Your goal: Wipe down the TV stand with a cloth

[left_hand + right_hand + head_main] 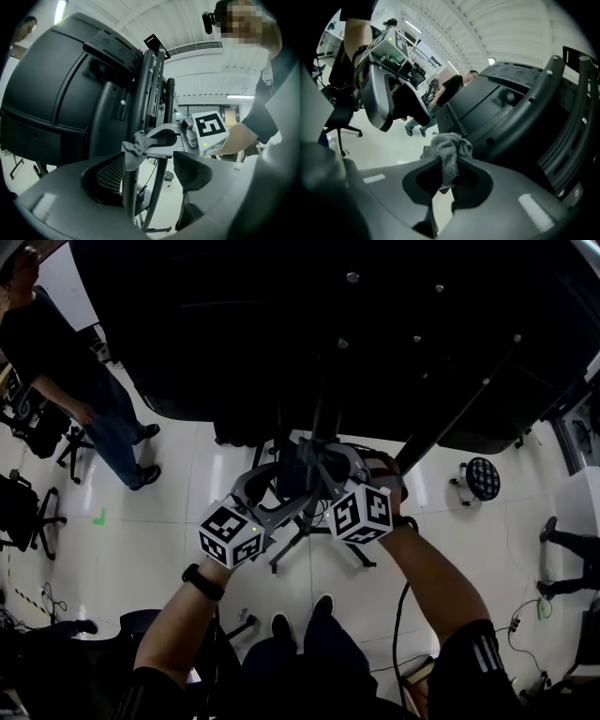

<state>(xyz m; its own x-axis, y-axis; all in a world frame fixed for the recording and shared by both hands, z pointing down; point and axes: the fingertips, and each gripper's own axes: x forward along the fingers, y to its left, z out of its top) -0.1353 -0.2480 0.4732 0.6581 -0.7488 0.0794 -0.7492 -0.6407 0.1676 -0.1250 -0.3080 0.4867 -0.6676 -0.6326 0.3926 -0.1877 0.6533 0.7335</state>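
Your right tongs [449, 172] are pinching the grey cloth [451, 149], which is bunched against an upright post [140, 108] of the TV stand, just beside the television's black back [51, 89]. Your left tongs [152, 171] are spread and hold nothing, with the post showing in their gap. You look to be mid-wipe on the post. Nothing shows which parts are already clean, and the base legs [281, 557] likely still need wiping.

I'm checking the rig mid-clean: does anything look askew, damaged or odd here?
Nothing stands out. The right gripper is shut on the bunched grey cloth at the TV stand post; the left gripper is open, with that post between its fingers.
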